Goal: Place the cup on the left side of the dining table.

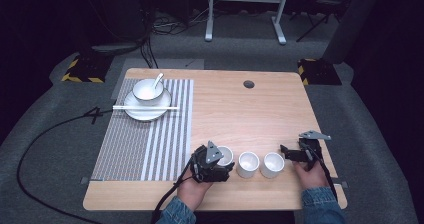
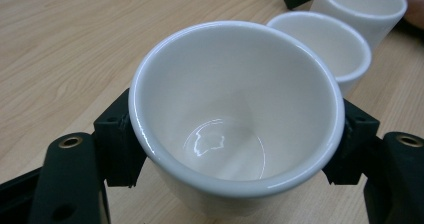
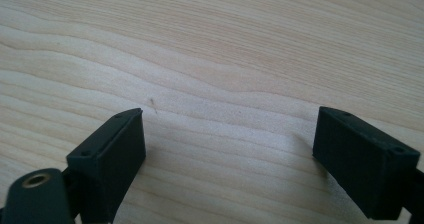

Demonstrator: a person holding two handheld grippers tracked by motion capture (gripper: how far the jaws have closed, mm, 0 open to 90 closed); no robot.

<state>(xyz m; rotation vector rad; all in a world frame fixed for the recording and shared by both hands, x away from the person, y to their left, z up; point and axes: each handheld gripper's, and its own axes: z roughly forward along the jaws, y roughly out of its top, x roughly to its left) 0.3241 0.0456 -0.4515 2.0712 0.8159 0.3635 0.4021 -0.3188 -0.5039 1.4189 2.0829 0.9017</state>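
Observation:
Three white cups stand in a row near the table's front edge. My left gripper (image 1: 222, 160) is shut on the leftmost cup (image 1: 224, 155), its black jaws pressing both sides of the cup (image 2: 235, 119), which is empty inside. The middle cup (image 1: 248, 164) and the right cup (image 1: 272, 164) stand beside it, the middle cup (image 2: 325, 46) and the right cup (image 2: 362, 6) also showing beyond the held one. My right gripper (image 1: 289, 153) sits just right of the right cup, open; its jaws (image 3: 230, 154) stand wide apart over bare wood with nothing between them.
A striped placemat (image 1: 145, 134) covers the table's left side. At its far end a white plate (image 1: 145, 111) carries a bowl (image 1: 147, 90) with a spoon (image 1: 158, 79), and chopsticks (image 1: 145, 107) lie across it. A dark round hole (image 1: 248, 84) marks the far middle of the table.

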